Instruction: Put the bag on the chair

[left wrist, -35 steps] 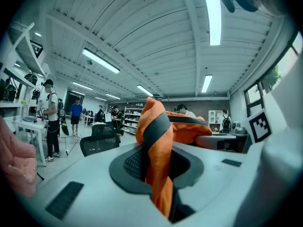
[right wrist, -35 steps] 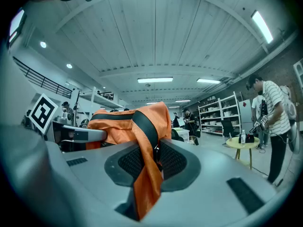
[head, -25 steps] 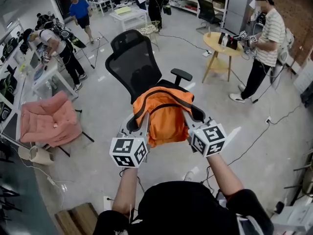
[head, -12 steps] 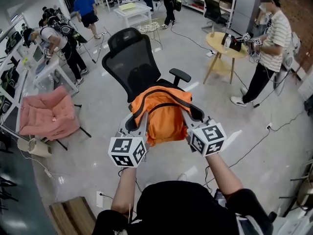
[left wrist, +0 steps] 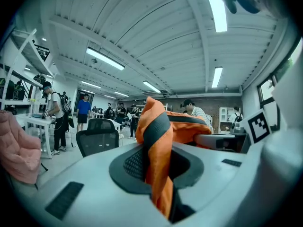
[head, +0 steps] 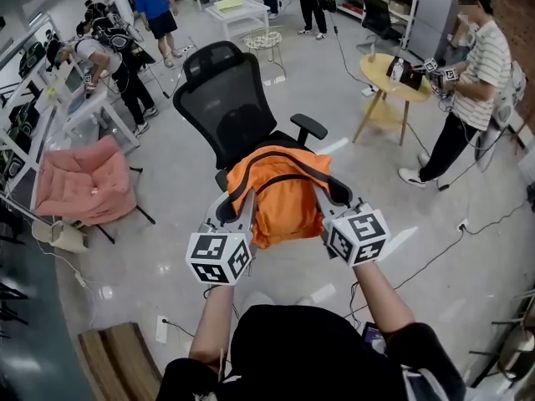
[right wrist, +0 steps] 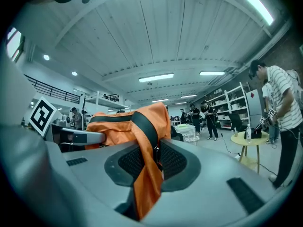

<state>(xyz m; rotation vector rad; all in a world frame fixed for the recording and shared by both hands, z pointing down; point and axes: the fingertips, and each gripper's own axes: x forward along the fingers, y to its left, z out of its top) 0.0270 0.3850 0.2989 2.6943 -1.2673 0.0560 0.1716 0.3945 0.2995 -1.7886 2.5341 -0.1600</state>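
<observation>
— Above the chair (head: 221,98) seat's front edge, is the bag (head: 280,199) safe?
— Not quite. Left gripper (head: 242,197) and right gripper (head: 318,195) fingers pinch its straps (right wrist: 144,126); released here, it may slide to the floor (head: 167,249).

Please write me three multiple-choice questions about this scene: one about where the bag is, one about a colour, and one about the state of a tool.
1. Where is the orange bag?
A. flat on the floor
B. held by the left tool and the right tool over the black chair
C. on the round table

2. What colour is the padded chair at the left?
A. green
B. pink
C. blue

3. The left tool's jaws are:
A. wide apart and empty
B. shut on a bottle
C. shut on the bag's strap

Answers:
1 B: both tools hold it up in front of the backrest.
2 B: its cushion is plainly pink.
3 C: the left gripper view shows the strap pinched between the jaws.
</observation>
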